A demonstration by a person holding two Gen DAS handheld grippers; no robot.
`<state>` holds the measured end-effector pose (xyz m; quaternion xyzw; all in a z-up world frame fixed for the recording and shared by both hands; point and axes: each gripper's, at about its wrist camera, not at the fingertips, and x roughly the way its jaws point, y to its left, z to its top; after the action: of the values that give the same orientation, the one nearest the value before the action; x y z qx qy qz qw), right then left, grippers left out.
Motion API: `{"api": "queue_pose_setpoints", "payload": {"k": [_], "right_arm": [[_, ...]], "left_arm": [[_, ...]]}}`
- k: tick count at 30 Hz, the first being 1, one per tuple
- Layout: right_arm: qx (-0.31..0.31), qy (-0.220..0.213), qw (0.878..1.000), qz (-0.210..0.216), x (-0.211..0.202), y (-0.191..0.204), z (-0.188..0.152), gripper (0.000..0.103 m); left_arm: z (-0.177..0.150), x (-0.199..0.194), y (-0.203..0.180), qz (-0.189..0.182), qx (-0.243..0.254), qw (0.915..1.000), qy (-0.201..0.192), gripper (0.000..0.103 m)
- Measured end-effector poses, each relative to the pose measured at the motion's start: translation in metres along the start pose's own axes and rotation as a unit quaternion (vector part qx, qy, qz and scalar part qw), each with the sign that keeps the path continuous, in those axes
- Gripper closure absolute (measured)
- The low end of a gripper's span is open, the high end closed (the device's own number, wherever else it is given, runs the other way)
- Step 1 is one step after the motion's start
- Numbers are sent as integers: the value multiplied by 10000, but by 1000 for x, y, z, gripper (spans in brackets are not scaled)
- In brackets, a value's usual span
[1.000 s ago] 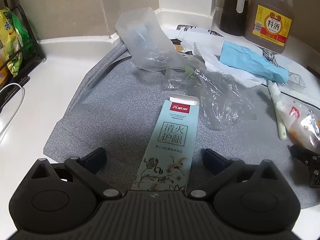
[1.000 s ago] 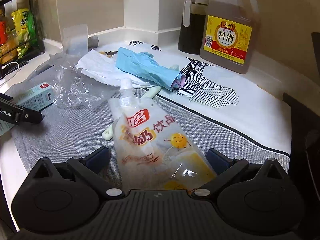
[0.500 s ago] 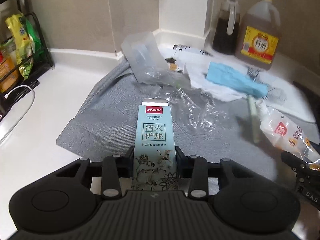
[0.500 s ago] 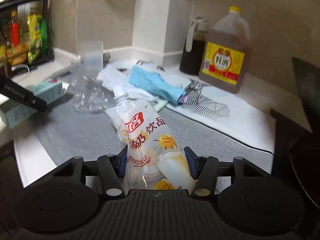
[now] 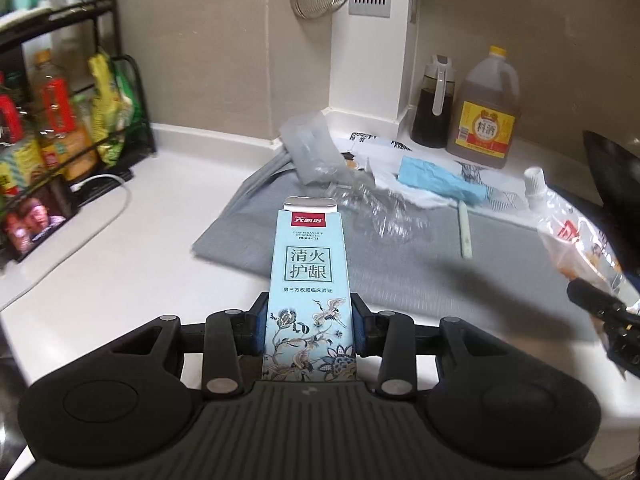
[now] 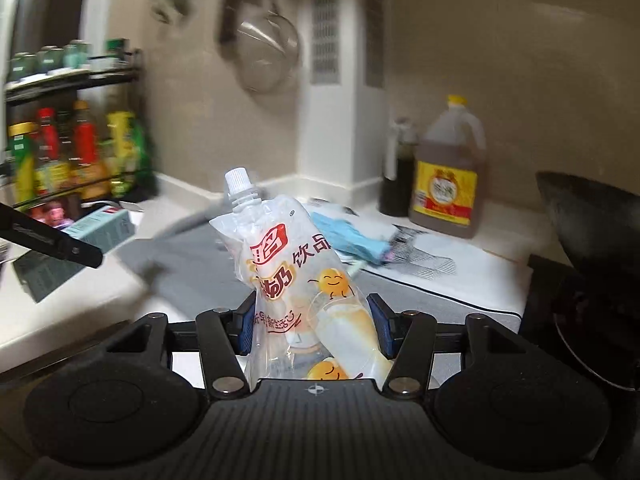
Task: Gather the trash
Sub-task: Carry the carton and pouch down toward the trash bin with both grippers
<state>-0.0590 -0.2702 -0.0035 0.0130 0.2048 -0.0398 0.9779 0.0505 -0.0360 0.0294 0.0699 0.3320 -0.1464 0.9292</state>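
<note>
My left gripper [image 5: 309, 330] is shut on a light blue toothpaste box [image 5: 308, 276] and holds it above the white counter. My right gripper [image 6: 314, 326] is shut on a clear drink pouch [image 6: 296, 276] with a white cap, held up off the grey mat. The pouch also shows at the right in the left wrist view [image 5: 576, 240]; the box shows at the left in the right wrist view [image 6: 100, 226]. More trash lies on the grey mat [image 5: 400, 256]: crumpled clear plastic [image 5: 372, 208], a clear plastic tray [image 5: 312, 148], a blue glove [image 5: 440, 180], a pale stick [image 5: 464, 232].
A brown jug [image 5: 486, 120] and a dark oil bottle [image 5: 434, 112] stand at the back wall. A black rack with bottles and packets [image 5: 60, 120] stands at the left. A black wok [image 6: 592, 264] is at the right. A white cable [image 5: 112, 204] lies on the counter.
Both grippers closed on their items, the left on the box and the right on the pouch, then lifted them up and back from the mat.
</note>
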Motion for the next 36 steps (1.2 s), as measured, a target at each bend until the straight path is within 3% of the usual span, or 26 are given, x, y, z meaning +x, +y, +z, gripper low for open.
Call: {"api": "queue_pose_setpoints", "payload": {"k": [5, 11, 16, 19, 21, 24, 36], "right_arm": [[38, 87, 9979, 642, -45, 30, -17, 46], [-65, 506, 9886, 1414, -79, 74, -48, 46], [-234, 1021, 9823, 1553, -79, 103, -82, 46], [-575, 1172, 9829, 1301, -74, 117, -105, 46], [-797, 1280, 9821, 1130, -72, 123, -119, 46], [-630, 1506, 9785, 1258, -73, 122, -128, 46], [-705, 1417, 9798, 1222, -76, 122, -127, 46]], "left_arm": [[-50, -50, 17, 11, -32, 10000, -93, 59], [-121, -85, 26, 270, -161, 9995, 89, 60], [-177, -93, 33, 522, -373, 9971, 402, 59], [-203, -96, 36, 839, -519, 9939, 501, 59], [-213, -98, 38, 843, -592, 9930, 574, 59], [-214, -100, 39, 801, -595, 9931, 617, 59], [-214, -98, 24, 724, -386, 9947, 617, 59]]}}
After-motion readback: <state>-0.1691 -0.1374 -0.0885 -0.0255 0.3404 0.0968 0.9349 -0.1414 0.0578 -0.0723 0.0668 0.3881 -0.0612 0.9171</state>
